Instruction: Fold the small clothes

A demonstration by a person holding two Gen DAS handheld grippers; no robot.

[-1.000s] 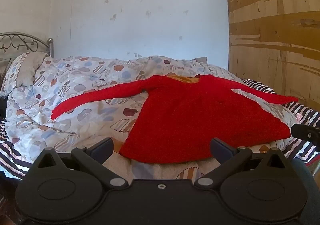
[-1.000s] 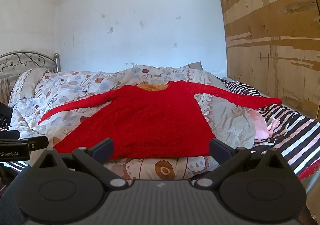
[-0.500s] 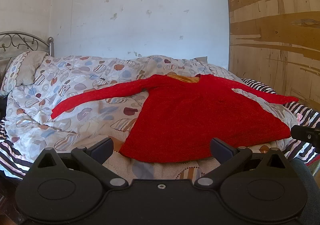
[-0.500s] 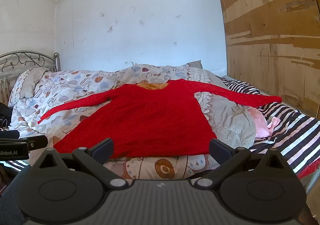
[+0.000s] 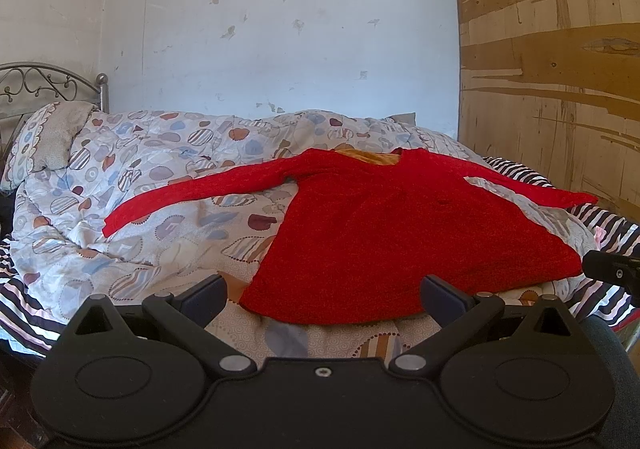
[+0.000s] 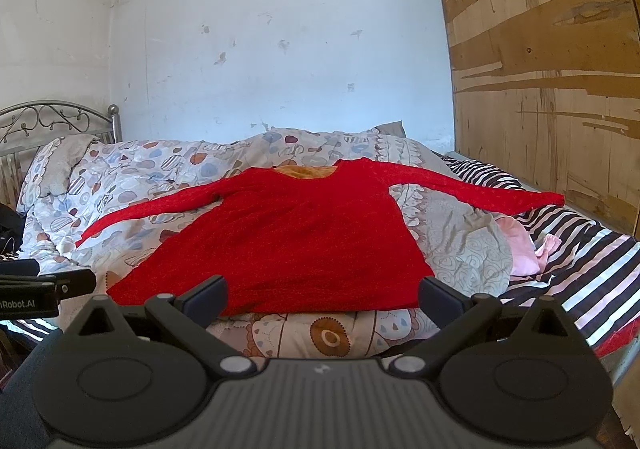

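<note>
Red top [image 5: 400, 225] lay flat by the quilt's [image 5: 120, 177] near edge, both grippers [image 5: 323, 291] [image 6: 322, 291] wide and empty, so a pinch could've snagged quilt too.

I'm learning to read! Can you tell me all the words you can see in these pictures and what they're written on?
"nRobot.AI": white letters on the side of the left claw, at the left edge of the right wrist view. The start of the word is cut off by the picture's edge.

No other words, numbers or signs can be read on the red top, the bedding or the walls.
</note>
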